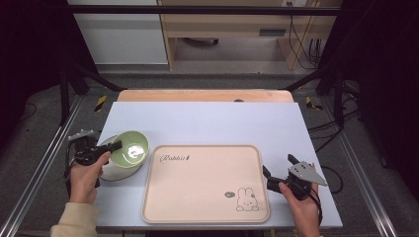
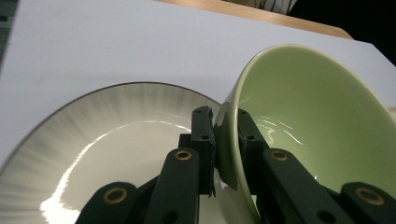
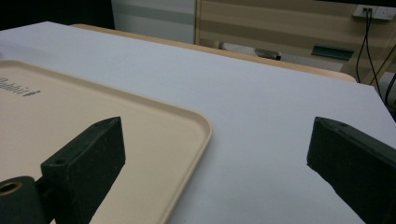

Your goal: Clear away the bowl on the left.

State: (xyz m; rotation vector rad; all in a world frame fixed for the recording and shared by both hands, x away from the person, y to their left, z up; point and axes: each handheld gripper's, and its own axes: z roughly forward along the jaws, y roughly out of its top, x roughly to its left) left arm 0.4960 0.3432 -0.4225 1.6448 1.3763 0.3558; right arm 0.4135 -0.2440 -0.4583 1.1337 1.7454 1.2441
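The green bowl [image 2: 299,116] is glazed ceramic, so I judge it stiff, slick and chippable; it tilts over the white plate [image 2: 102,135] left of the tray [image 1: 205,185]. My left gripper [image 2: 224,135] pinches its rim, the sensible hold. My right gripper [image 3: 215,158] idles agape beside the tray.

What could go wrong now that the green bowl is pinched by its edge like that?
The left gripper clamps only the thin rim of the green bowl, which hangs tilted, so it might slip or swing out. It sits just above the white plate, so a drop could chip both. The right gripper waits open beside the tray and would not catch it.
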